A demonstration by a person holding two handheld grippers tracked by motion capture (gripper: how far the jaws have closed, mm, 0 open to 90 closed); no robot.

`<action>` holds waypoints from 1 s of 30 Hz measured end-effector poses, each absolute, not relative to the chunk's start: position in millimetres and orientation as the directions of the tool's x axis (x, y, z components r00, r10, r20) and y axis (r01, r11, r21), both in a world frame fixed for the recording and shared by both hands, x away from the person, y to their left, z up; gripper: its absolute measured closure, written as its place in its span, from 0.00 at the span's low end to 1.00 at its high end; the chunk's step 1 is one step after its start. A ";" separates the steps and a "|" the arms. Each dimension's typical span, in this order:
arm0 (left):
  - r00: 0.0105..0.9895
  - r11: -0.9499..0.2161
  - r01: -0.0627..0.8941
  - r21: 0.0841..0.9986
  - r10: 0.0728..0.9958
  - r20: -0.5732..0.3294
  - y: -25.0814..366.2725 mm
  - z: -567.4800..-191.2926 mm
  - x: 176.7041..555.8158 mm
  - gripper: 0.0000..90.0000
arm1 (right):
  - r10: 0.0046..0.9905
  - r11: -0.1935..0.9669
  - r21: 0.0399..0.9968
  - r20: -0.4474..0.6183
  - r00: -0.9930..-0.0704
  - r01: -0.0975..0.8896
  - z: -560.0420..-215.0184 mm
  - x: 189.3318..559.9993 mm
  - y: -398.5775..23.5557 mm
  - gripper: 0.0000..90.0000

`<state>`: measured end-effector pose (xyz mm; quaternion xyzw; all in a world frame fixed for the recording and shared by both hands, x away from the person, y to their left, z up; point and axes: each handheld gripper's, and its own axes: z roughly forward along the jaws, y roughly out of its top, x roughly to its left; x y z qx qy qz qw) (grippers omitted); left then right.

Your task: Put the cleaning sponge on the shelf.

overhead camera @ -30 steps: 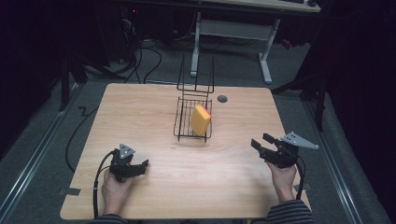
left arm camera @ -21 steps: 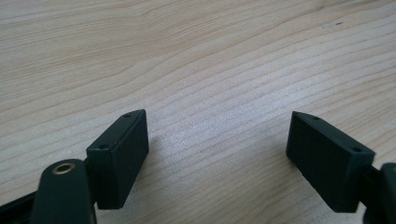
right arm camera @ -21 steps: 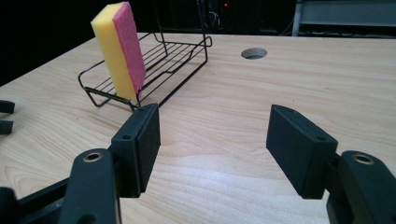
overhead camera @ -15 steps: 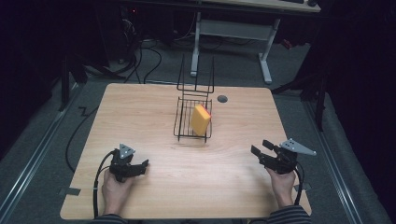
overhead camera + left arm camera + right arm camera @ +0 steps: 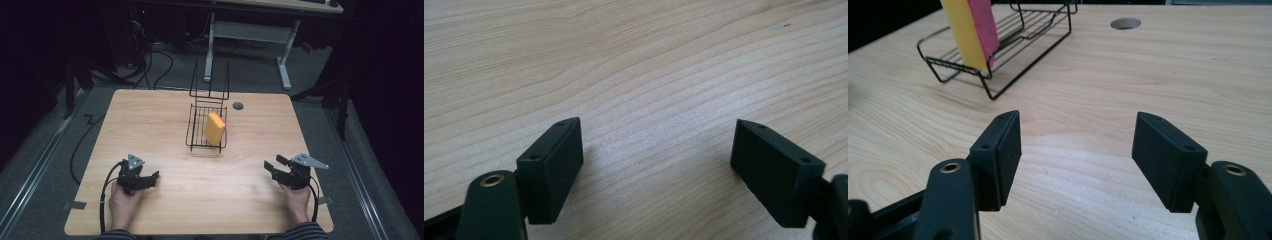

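A yellow sponge [image 5: 214, 128] with a pink-red scouring face is seen standing on edge, tilted, inside a black wire rack [image 5: 198, 137]. In the right gripper view the sponge [image 5: 969, 31] is found ahead of the jaws and off to their left, well apart from them, its yellow body turned leftward and its pink face rightward, leaned against the rack's wires. The rack [image 5: 1013, 55] is set flat on the wood, running away from the jaws, with a taller wire back at its far end. Nothing is held between either pair of jaws.
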<state>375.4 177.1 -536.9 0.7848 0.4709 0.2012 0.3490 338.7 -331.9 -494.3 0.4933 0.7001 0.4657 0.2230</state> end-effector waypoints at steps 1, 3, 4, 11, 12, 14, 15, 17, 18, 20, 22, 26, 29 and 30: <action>0.476 -0.313 0.599 0.737 0.880 -0.013 177.1 -536.9 375.4 0.24 | 0.898 0.088 0.871 0.141 -0.416 0.484 -496.3 339.3 -331.2 0.41; 0.476 -0.313 0.599 0.738 0.880 -0.013 177.1 -536.9 375.4 0.24 | 0.901 0.098 0.864 0.134 -0.413 0.494 -499.9 340.0 -329.6 0.41; 0.476 -0.313 0.599 0.737 0.880 -0.013 177.1 -536.9 375.4 0.24 | 0.903 0.103 0.860 0.130 -0.410 0.500 -501.5 340.2 -328.7 0.41; 0.476 -0.313 0.599 0.737 0.880 -0.013 177.1 -536.9 375.4 0.24 | 0.906 0.140 0.836 0.108 -0.410 0.530 -512.3 343.8 -324.9 0.42; 0.476 -0.313 0.599 0.737 0.880 -0.013 177.1 -536.9 375.4 0.24 | 0.907 0.140 0.832 0.109 -0.406 0.537 -513.3 343.6 -323.4 0.42; 0.476 -0.313 0.599 0.737 0.880 -0.013 177.1 -536.9 375.4 0.24 | 0.905 0.157 0.830 0.096 -0.414 0.536 -514.5 344.0 -322.4 0.41; 0.476 -0.313 0.598 0.738 0.880 -0.013 177.1 -536.9 375.4 0.24 | 0.906 0.157 0.828 0.096 -0.412 0.538 -515.3 344.1 -321.6 0.41; 0.475 -0.312 0.599 0.738 0.880 -0.013 177.1 -537.0 375.4 0.24 | 0.907 0.160 0.822 0.096 -0.410 0.546 -516.8 344.3 -320.6 0.41; 0.476 -0.313 0.599 0.737 0.880 -0.013 177.1 -536.9 375.4 0.24 | 0.907 0.165 0.819 0.093 -0.411 0.549 -517.6 344.5 -320.2 0.41; 0.476 -0.313 0.599 0.737 0.880 -0.013 177.1 -536.9 375.4 0.24 | 0.909 0.170 0.811 0.091 -0.408 0.560 -519.6 344.6 -319.5 0.41; 0.476 -0.313 0.599 0.737 0.879 -0.013 177.1 -536.9 375.4 0.24 | 0.910 0.175 0.803 0.088 -0.404 0.569 -522.5 345.5 -319.0 0.41; 0.476 -0.313 0.599 0.737 0.880 -0.013 177.1 -536.9 375.4 0.24 | 0.912 0.200 0.788 0.067 -0.404 0.583 -525.6 346.3 -316.7 0.41; 0.476 -0.313 0.599 0.737 0.880 -0.013 177.1 -536.9 375.4 0.24 | 0.914 0.220 0.780 0.045 -0.403 0.586 -527.7 347.6 -314.7 0.41; 0.476 -0.313 0.599 0.737 0.880 -0.013 177.1 -536.9 375.4 0.24 | 0.917 0.218 0.775 0.046 -0.397 0.594 -528.2 347.6 -313.8 0.41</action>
